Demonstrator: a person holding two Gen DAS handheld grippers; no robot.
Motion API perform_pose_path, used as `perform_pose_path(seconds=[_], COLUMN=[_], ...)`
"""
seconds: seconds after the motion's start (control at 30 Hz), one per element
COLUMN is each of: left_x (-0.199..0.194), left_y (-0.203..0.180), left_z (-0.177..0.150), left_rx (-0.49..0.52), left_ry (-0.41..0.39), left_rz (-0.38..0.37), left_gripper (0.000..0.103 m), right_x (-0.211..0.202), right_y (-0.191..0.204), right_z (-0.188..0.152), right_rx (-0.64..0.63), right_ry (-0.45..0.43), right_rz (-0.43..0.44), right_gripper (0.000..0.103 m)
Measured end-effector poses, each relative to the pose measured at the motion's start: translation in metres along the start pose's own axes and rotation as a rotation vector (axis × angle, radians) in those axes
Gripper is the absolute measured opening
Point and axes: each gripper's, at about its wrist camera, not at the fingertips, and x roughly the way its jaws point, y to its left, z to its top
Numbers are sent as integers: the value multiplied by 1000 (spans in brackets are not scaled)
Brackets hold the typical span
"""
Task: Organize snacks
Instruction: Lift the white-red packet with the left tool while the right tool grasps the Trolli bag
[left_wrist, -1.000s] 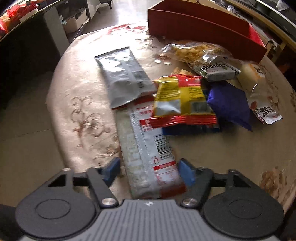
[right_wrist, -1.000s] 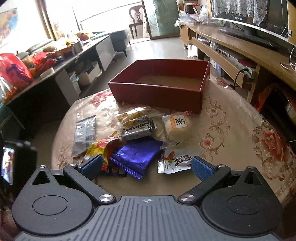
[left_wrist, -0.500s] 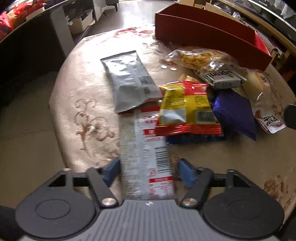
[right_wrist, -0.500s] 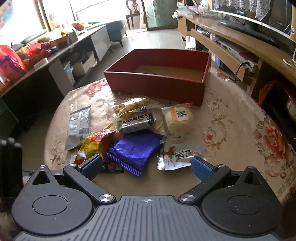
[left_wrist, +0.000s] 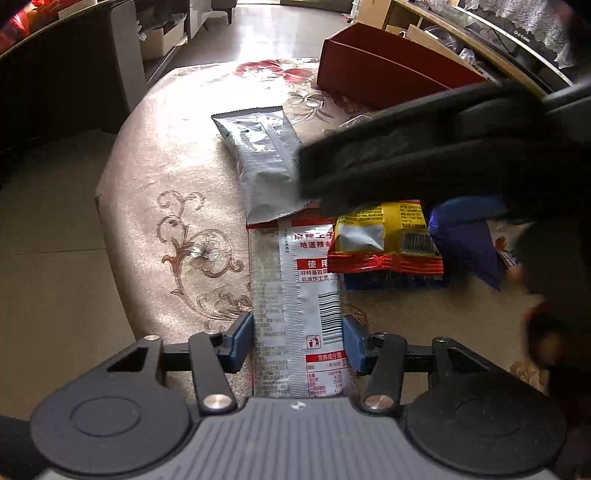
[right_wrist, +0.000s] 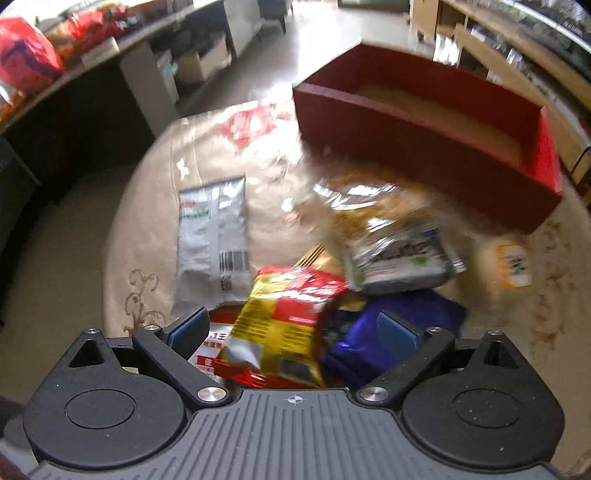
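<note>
A long silver-and-red snack packet (left_wrist: 295, 295) lies flat on the round table, its near end between the fingers of my left gripper (left_wrist: 297, 343). The jaws are closing, and the blue pads sit right at the packet's two long edges without buckling it. My right gripper (right_wrist: 293, 330) hangs over the snack pile with its jaws wide and just beginning to close. A yellow-and-red packet (right_wrist: 284, 328) lies between and below its fingers, untouched. That gripper crosses the left wrist view as a dark blur (left_wrist: 406, 155). The red box (right_wrist: 424, 155) stands open at the far side.
A silver packet (left_wrist: 262, 166) lies beyond the long one. To the right are a purple packet (right_wrist: 406, 306), a green-and-white packet (right_wrist: 402, 258), a clear bag of yellow snacks (right_wrist: 362, 206) and a wrapped bun (right_wrist: 506, 262). The table edge (left_wrist: 110, 206) curves away on the left.
My left jaws have narrowed onto the long packet's edges. The right gripper has swept left and down across the pile, now over the yellow-and-red packet and showing in the left wrist view.
</note>
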Motion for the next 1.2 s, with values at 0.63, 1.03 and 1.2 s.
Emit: perform_pose_path(seconds=[0.63, 1.03, 1.2], left_x=[-5, -1, 14], left_y=[0, -8, -20], left_z=[1, 5, 7], left_rx=[-23, -23, 0], left_ry=[6, -17, 15], left_rz=[19, 90, 135], left_gripper=[48, 67, 85], right_x=[-37, -43, -36], right_y=[-24, -53, -50], right_z=[-46, -75, -70], right_rx=[-175, -127, -137], right_ry=[4, 19, 27], right_rz=[-6, 45, 65], right_gripper=[62, 62, 62])
